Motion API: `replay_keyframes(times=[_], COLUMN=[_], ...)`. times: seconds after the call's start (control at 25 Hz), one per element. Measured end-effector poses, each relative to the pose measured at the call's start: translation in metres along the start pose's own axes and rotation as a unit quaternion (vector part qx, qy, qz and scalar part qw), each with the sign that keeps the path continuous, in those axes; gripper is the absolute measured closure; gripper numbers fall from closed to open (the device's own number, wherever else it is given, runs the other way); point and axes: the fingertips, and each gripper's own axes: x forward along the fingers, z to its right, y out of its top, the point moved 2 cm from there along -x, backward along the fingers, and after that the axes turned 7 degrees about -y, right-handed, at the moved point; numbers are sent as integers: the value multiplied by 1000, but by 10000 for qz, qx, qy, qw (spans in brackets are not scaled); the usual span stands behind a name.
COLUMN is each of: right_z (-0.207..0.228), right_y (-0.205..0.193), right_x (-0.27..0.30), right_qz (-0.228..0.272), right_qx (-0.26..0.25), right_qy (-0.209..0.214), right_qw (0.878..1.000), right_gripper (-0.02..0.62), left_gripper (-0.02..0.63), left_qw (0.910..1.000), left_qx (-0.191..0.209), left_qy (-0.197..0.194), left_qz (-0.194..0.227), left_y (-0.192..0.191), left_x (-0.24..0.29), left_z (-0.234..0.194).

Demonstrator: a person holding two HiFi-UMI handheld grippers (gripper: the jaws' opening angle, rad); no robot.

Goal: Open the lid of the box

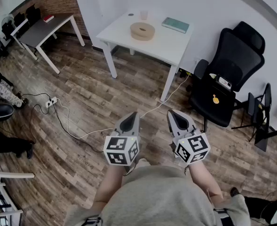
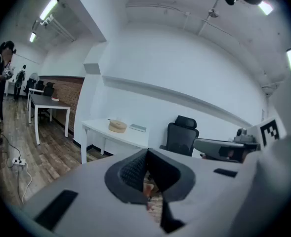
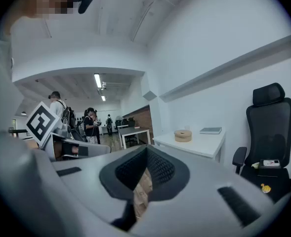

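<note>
A round tan box (image 1: 142,30) with its lid on sits on the white table (image 1: 124,34) far ahead; it shows small in the left gripper view (image 2: 118,126) and the right gripper view (image 3: 183,135). My left gripper (image 1: 130,119) is held near my body over the wooden floor, shut with nothing between its jaws. My right gripper (image 1: 175,117) is beside it, likewise shut and empty. Both point toward the table, well short of it.
A teal book (image 1: 176,25) and a small cup (image 1: 144,15) lie on the white table. A black office chair (image 1: 227,74) stands right of it. A grey desk (image 1: 46,27) is at the back left. A white cable and power strip (image 1: 51,101) run across the floor.
</note>
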Motion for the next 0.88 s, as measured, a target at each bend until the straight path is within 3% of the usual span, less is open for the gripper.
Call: replay_keyframes(times=[0.28, 0.52, 0.88], right_z=[-12, -16, -14], right_y=[-4, -10, -8], right_x=[-70, -124, -137], right_qz=[33, 23, 70], right_qx=[32, -53, 90], right_qy=[209, 287, 284], right_qw=[9998, 9996, 9995], right_gripper=[601, 601, 600], left_gripper=[598, 598, 598], left_qw=[9999, 9996, 9995], left_qx=[53, -143, 158], left_qy=[106, 248, 256], left_qz=[-30, 66, 42], left_y=[-19, -35, -33], left_x=[-38, -68, -73], left_z=[55, 92, 111])
